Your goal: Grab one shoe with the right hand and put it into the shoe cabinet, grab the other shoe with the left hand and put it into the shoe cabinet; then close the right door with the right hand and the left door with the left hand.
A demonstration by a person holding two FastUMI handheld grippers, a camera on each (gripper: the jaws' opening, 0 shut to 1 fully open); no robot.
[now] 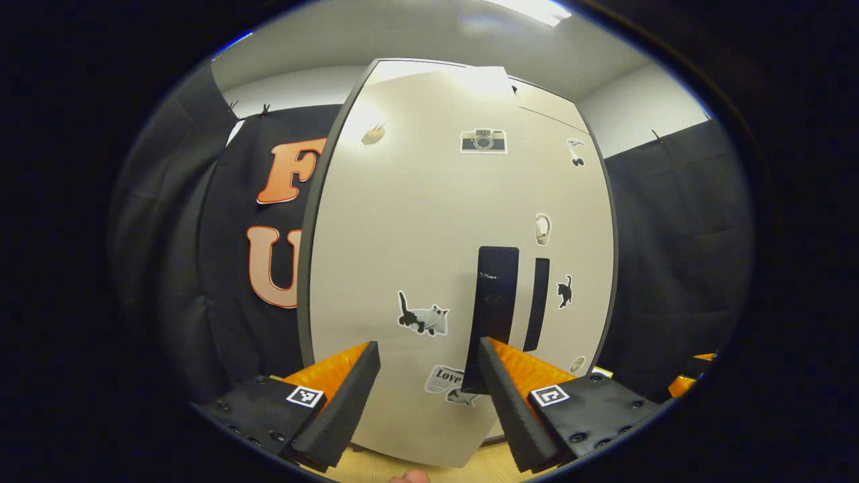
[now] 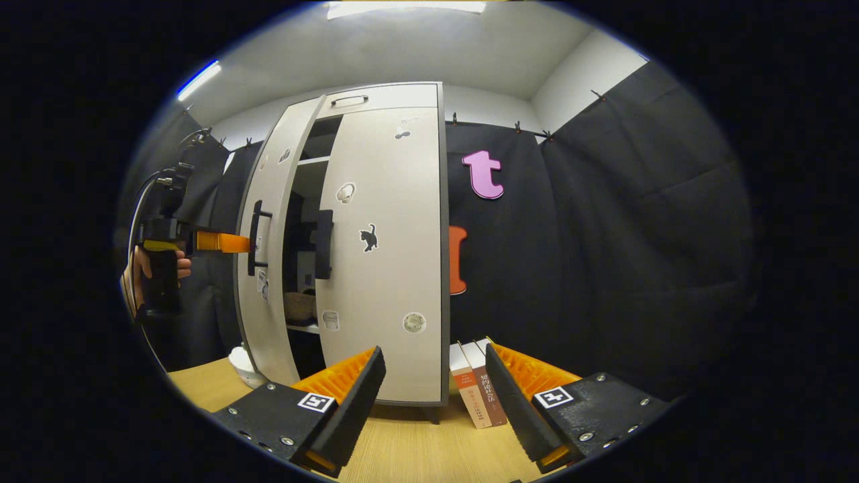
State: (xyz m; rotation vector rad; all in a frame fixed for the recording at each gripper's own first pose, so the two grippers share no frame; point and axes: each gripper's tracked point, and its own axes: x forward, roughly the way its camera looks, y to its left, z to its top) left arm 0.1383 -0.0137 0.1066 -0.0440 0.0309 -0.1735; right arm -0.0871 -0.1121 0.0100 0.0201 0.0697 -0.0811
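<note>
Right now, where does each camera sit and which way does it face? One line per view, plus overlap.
Left gripper view: rides the left tongs, close up against the left door, facing its black handle; its own open fingers show at the bottom.
Right gripper view: rides the right tongs, farther back over the wooden table, facing the shoe cabinet and the books; its own open fingers show.
Shared: both doors, the cat sticker; the left tongs at the left door's handle.

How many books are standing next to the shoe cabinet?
2 books, side by side and leaning, on the wooden surface just right of the shoe cabinet: one with an orange band, one darker. The right tool's finger may hide more.
</note>
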